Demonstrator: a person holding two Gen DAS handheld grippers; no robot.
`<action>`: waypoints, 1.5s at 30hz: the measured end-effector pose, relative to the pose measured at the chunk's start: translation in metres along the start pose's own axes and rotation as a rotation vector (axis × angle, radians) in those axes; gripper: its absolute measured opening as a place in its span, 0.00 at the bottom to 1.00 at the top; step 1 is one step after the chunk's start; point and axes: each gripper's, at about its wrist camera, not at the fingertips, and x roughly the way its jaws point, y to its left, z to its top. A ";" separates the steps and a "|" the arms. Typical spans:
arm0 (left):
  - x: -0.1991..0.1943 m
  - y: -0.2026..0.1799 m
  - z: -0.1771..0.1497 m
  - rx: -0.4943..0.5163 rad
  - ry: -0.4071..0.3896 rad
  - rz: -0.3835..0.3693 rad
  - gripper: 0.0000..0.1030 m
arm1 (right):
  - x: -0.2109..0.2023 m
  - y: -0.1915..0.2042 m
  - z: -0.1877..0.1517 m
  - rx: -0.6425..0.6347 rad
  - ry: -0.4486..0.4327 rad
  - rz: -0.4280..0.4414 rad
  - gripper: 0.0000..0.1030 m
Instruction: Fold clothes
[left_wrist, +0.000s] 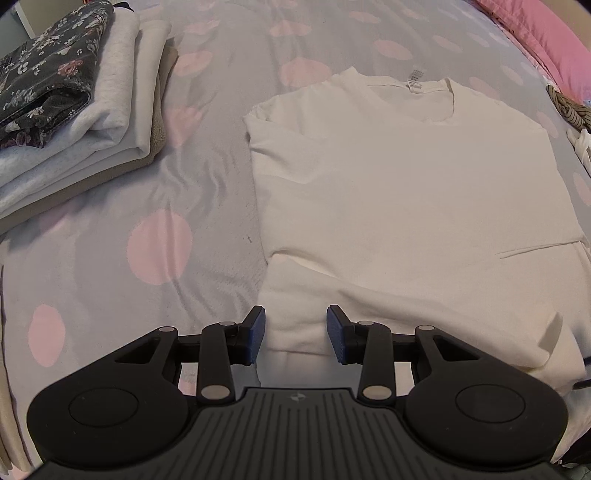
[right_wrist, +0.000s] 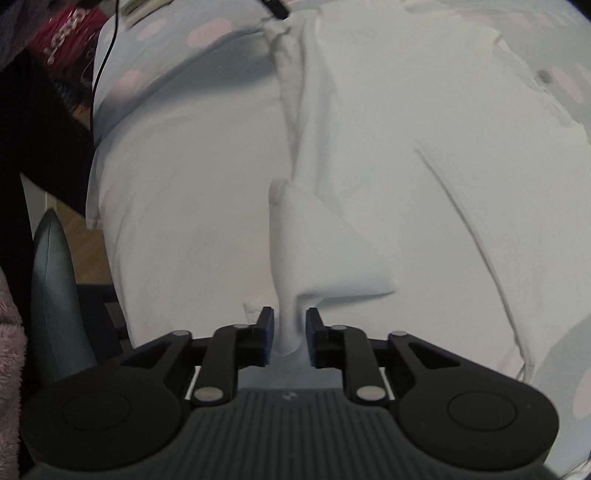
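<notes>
A white T-shirt (left_wrist: 406, 203) lies spread on a grey bed sheet with pink dots (left_wrist: 159, 247), collar and label toward the far side. My left gripper (left_wrist: 295, 334) points down over the shirt's near left corner. It is open, and the cloth lies flat between its blue pads (left_wrist: 258, 332) without being squeezed. In the right wrist view the same shirt (right_wrist: 388, 147) fills the frame. A ridge of it is pulled up into a tent (right_wrist: 314, 251) that runs into my right gripper (right_wrist: 290, 339), whose jaws stand narrow and pinch the fold.
A stack of folded clothes (left_wrist: 74, 122), with a dark floral piece on top, sits at the far left. A pink cushion (left_wrist: 546, 37) and a striped garment (left_wrist: 569, 107) lie at the far right. The bed edge, wooden floor (right_wrist: 92, 254) and a black cable (right_wrist: 107, 48) show on the left.
</notes>
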 end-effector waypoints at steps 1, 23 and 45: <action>0.000 0.000 0.000 0.001 -0.001 0.001 0.34 | -0.006 -0.006 -0.002 0.022 -0.019 -0.007 0.25; -0.003 -0.016 0.004 0.047 -0.018 -0.001 0.34 | 0.026 -0.021 0.058 0.364 -0.157 -0.193 0.42; -0.005 -0.016 0.001 0.056 -0.027 0.022 0.34 | 0.016 -0.042 0.010 0.338 -0.046 -0.100 0.08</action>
